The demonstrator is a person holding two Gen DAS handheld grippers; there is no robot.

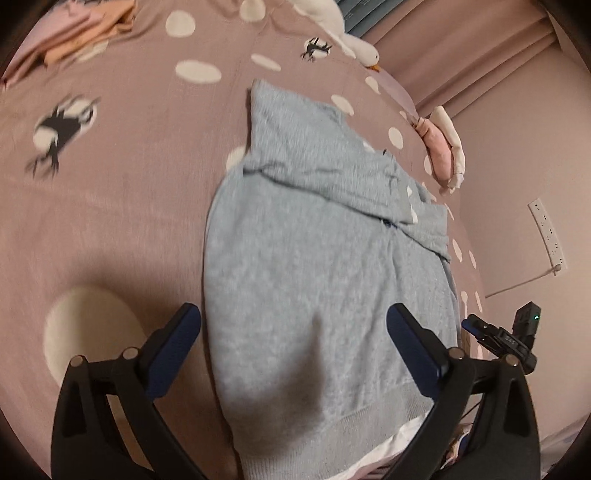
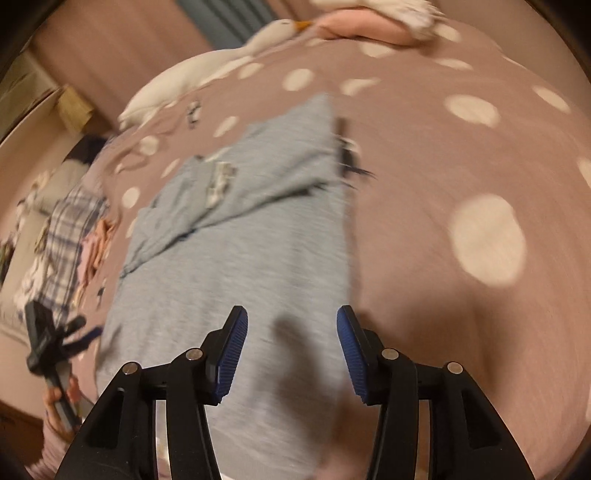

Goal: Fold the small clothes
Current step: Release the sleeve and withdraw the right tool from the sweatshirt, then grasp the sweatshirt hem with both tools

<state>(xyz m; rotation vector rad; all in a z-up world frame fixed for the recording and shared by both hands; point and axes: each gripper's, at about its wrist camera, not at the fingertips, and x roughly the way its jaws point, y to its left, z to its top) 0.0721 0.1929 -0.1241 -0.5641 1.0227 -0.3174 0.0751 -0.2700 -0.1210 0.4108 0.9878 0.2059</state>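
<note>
A light grey sweatshirt (image 1: 317, 258) lies flat on the pink dotted bedspread (image 1: 129, 184), its sleeves folded across the chest and its ribbed hem nearest me. My left gripper (image 1: 293, 319) is open and empty, hovering over the hem end. In the right wrist view the same sweatshirt (image 2: 236, 240) lies lengthwise, and my right gripper (image 2: 291, 325) is open and empty above its right edge near the hem. The right gripper also shows in the left wrist view (image 1: 476, 328) at the garment's right side. The left gripper shows in the right wrist view (image 2: 79, 328) at far left.
A pile of peach and pink clothes (image 1: 85, 33) lies at the bed's far left. A white goose plush (image 1: 347, 37) and a pink plush (image 1: 443, 147) lie along the far edge. Plaid and other clothes (image 2: 70, 236) sit beside the bed. A power strip (image 1: 546, 232) hangs on the wall.
</note>
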